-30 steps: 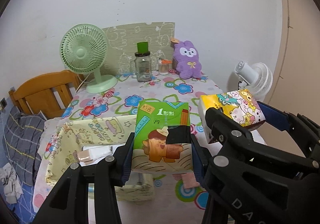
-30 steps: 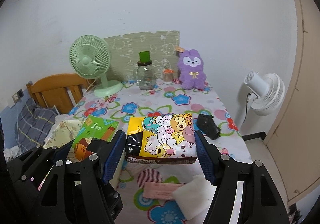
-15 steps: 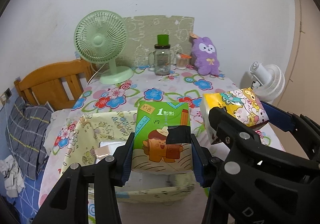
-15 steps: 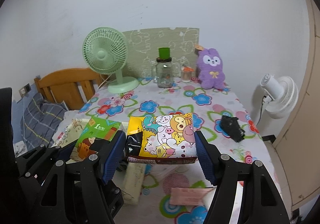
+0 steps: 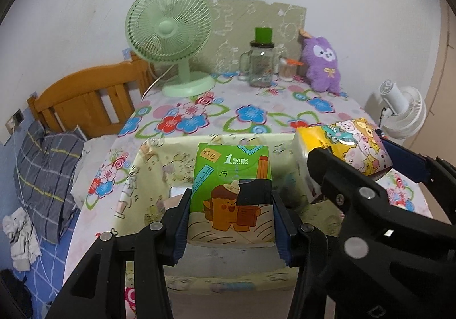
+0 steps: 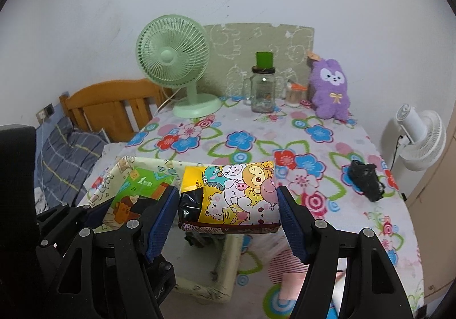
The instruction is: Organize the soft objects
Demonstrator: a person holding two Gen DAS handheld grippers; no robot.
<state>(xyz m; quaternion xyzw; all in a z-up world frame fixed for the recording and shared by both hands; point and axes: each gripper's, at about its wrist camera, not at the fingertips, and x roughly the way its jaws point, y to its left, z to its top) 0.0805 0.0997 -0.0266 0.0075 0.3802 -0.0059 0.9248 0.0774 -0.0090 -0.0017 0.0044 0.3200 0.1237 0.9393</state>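
The left gripper (image 5: 230, 222) is clamping a green tissue pack (image 5: 231, 179), its blue pads pressing on the pack's two long sides near the lower end. The pack is standing out past the fingertips, printed face up, and hanging above a pale yellow fabric box (image 5: 148, 176) that is sitting on the near left part of the flowered table (image 5: 256, 108). Inside the box, only a pale flat item is showing, mostly hidden by the pack.

The right gripper (image 6: 228, 213) is holding a yellow cartoon tissue pack (image 6: 230, 196) crosswise, each pad pressing on one short end. That pack is hanging just over the right wall of the fabric box (image 6: 228, 256), with the green tissue pack (image 6: 134, 193) just to its left. In the left wrist view the same yellow pack (image 5: 342, 145) is showing to the right of the green one, in front of the right gripper's black frame.

A pink packet (image 6: 287, 276) is lying flat on the table below the right gripper, partly covered by a finger. A black crumpled item (image 6: 364, 179) is lying well apart at the right edge. At the far end a green fan (image 6: 176, 65), a glass jar (image 6: 263, 88) with a green cap and a purple plush rabbit (image 6: 330, 91) are standing in a row. A white fan (image 6: 421, 139) is standing beyond the table's right edge.
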